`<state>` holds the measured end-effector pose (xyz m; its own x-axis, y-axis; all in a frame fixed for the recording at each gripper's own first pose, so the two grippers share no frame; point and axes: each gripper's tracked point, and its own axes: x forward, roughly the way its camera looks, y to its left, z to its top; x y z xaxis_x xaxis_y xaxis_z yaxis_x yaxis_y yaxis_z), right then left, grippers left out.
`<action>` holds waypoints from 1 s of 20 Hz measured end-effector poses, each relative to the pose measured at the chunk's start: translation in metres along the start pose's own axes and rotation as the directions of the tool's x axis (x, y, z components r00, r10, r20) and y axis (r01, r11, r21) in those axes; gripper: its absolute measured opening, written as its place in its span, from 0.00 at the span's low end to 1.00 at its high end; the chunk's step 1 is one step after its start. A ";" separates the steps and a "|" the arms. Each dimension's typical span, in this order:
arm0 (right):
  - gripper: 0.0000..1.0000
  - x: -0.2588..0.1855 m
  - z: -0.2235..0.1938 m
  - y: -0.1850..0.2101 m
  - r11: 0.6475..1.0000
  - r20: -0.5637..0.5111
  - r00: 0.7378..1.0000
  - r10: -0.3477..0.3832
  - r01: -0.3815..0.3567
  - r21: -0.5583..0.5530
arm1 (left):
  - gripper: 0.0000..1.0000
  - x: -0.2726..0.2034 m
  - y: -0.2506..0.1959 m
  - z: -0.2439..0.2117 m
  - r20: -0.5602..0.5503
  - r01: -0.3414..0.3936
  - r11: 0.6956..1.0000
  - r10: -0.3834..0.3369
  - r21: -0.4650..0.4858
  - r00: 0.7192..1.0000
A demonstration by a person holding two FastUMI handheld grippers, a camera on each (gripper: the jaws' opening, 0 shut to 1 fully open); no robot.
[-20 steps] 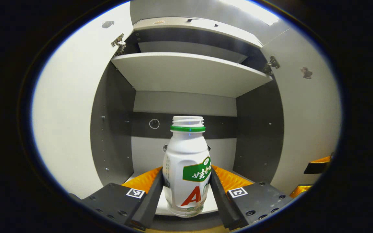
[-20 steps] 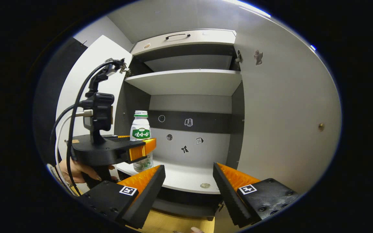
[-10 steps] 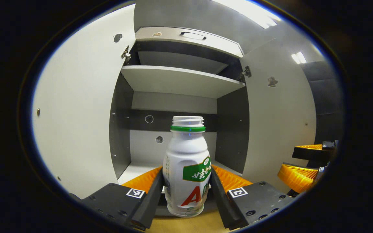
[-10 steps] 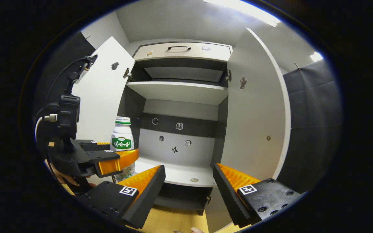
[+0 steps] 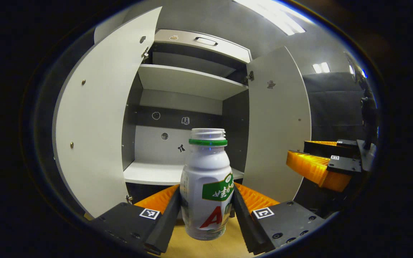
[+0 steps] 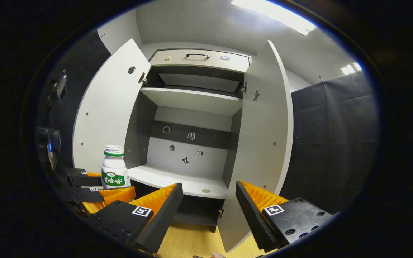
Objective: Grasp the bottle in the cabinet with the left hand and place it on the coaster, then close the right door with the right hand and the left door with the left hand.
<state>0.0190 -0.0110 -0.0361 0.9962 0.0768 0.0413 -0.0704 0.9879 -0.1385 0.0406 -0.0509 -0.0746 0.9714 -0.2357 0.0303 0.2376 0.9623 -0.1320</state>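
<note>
The left gripper (image 5: pixel 206 211) sits at the bottom centre of the left gripper view, both fingers pressing the bottle (image 5: pixel 206 182). The right gripper (image 6: pixel 209 211) is at the bottom centre of its view, jaws spread wide with nothing between them.

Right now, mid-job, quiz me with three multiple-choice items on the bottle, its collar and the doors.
1. Where is the bottle?
A. On the lower shelf
B. Between the left gripper fingers, out in front of the cabinet
C. On the top shelf

2. What colour is the bottle's neck ring?
A. Green
B. Red
C. Blue

3. What state are the cabinet doors in?
A. Both closed
B. Only the right door open
C. Left door and right door both open

Key: 1 B, both fingers press its sides; 2 A, green band under the mouth; 3 C, both doors swung outward.
</note>
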 end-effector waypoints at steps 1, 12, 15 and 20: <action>0.98 0.000 -0.006 -0.001 1.000 -0.006 1.000 0.007 -0.007 0.006 | 0.79 -0.006 -0.004 -0.007 0.000 0.002 1.000 -0.002 0.000 1.000; 0.98 -0.023 -0.112 -0.002 0.989 -0.088 0.985 0.145 -0.144 0.023 | 0.79 -0.051 -0.027 -0.139 -0.025 -0.121 0.992 0.121 -0.025 0.992; 0.98 -0.034 -0.142 -0.003 0.986 -0.107 0.981 0.164 -0.161 0.035 | 0.80 -0.058 -0.030 -0.179 -0.032 -0.153 0.988 0.152 -0.035 0.988; 0.98 -0.047 -0.197 0.001 0.981 -0.181 0.965 0.193 -0.186 0.052 | 0.80 -0.062 -0.030 -0.235 -0.037 -0.190 0.982 0.190 0.002 0.981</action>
<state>-0.0173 -0.0406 -0.2326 0.9566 0.2399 -0.1657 -0.2573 0.9619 -0.0925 -0.0272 -0.0965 -0.3053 0.9981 -0.0529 -0.0318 0.0482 0.9899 -0.1333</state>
